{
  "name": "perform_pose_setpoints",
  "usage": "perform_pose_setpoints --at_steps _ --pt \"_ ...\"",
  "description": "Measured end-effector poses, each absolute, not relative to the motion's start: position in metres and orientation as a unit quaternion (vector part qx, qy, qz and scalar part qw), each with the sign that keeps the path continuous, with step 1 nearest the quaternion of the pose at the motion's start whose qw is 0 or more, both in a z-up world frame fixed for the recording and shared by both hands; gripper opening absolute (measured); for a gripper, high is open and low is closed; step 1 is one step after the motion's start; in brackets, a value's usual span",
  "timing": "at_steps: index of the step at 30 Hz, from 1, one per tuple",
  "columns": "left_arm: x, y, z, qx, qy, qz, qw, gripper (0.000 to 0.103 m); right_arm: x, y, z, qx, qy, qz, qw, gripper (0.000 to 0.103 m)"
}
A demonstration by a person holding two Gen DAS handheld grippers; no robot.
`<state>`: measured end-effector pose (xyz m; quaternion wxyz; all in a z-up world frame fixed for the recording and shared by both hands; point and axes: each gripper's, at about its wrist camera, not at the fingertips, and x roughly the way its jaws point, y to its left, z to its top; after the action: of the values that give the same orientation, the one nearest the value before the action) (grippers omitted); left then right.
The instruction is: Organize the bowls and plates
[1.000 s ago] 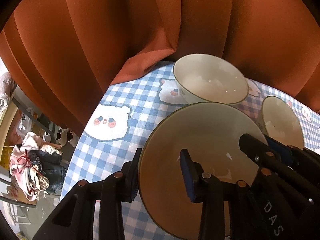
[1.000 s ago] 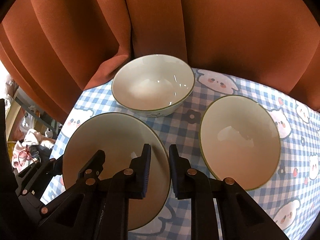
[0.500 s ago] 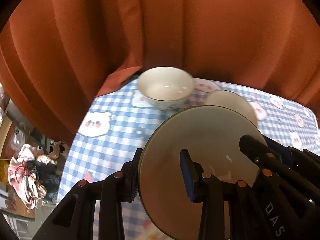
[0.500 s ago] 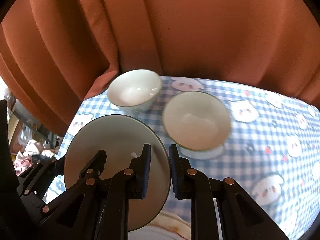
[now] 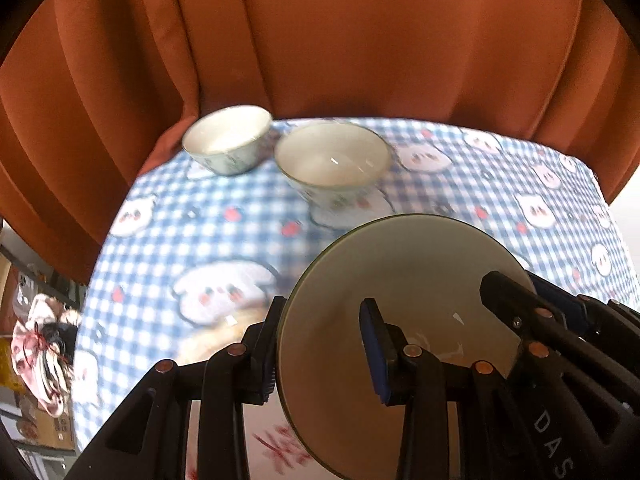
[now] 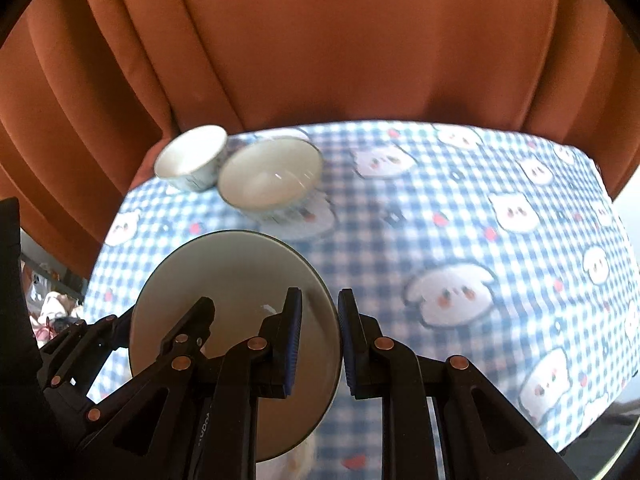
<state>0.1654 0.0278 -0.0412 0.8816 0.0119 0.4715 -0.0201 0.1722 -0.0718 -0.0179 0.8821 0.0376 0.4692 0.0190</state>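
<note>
- The plate (image 5: pixel 404 280) I hold looks like glazed ceramic, smooth and glossy, with a thin dark rim.
- Behind the plate, two bowls (image 5: pixel 332 158) (image 5: pixel 226 142) have the same shiny glaze.
- Under the plate, the tablecloth (image 6: pixel 440 216) is matt checked cloth with printed animal faces.
- Beyond the bowls, the curtain (image 5: pixel 360 40) is soft, matt rust-orange fabric.
- My left gripper (image 5: pixel 320 344) and right gripper (image 6: pixel 318 340) are matt black plastic with coppery rivets and blue ribbed pads.

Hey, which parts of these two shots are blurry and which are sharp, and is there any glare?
Left wrist view: tablecloth and the two bowls are smeared by motion; the held plate and left gripper stay crisp; a small glint sits in the nearer bowl.
Right wrist view: same smear on cloth and bowls, right gripper sharp; fisheye bends the table edge and curtain.
</note>
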Motion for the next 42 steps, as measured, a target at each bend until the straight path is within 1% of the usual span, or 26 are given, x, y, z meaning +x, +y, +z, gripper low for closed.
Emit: perform_pose_setpoints --at_steps 9,14,26,31,34,36,37,38,41,42 --pt "0.130 -0.038 -0.064 0.007 0.490 -0.025 0.871 0.036 0.135 -0.139 -0.039 0.034 0.486 0.018 0.873 0.022" --pt "0.115 -0.060 -0.072 -0.001 0.498 -0.018 0.867 0.036 0.122 -0.166 -0.050 0.027 0.494 0.026 0.869 0.022" --pt "0.104 -0.077 -0.102 -0.009 0.531 0.011 0.847 0.036 0.114 -0.188 -0.083 0.021 0.530 0.052 0.846 0.022" --pt "0.102 -0.081 -0.101 -0.003 0.522 0.020 0.853 0.036 0.112 -0.188 -0.086 0.016 0.527 0.056 0.848 0.022" --pt "0.102 -0.083 -0.101 0.004 0.522 0.018 0.853 0.040 0.113 -0.188 -0.086 0.020 0.528 0.058 0.847 0.025" --pt "0.100 -0.084 -0.100 0.007 0.519 0.009 0.855 0.042 0.113 -0.189 -0.086 0.023 0.529 0.056 0.846 0.025" --pt "0.101 -0.085 -0.100 0.006 0.518 0.006 0.855 0.047 0.113 -0.189 -0.087 0.022 0.529 0.053 0.846 0.025" --pt "0.100 -0.084 -0.099 0.007 0.515 0.004 0.857 0.057 0.112 -0.189 -0.087 0.019 0.528 0.050 0.848 0.025" --pt "0.098 -0.081 -0.093 0.010 0.504 0.003 0.864 0.064 0.111 -0.186 -0.083 0.006 0.521 0.039 0.853 0.025" --pt "0.097 -0.079 -0.091 0.009 0.501 0.001 0.865 0.066 0.111 -0.185 -0.082 0.004 0.518 0.036 0.855 0.027"
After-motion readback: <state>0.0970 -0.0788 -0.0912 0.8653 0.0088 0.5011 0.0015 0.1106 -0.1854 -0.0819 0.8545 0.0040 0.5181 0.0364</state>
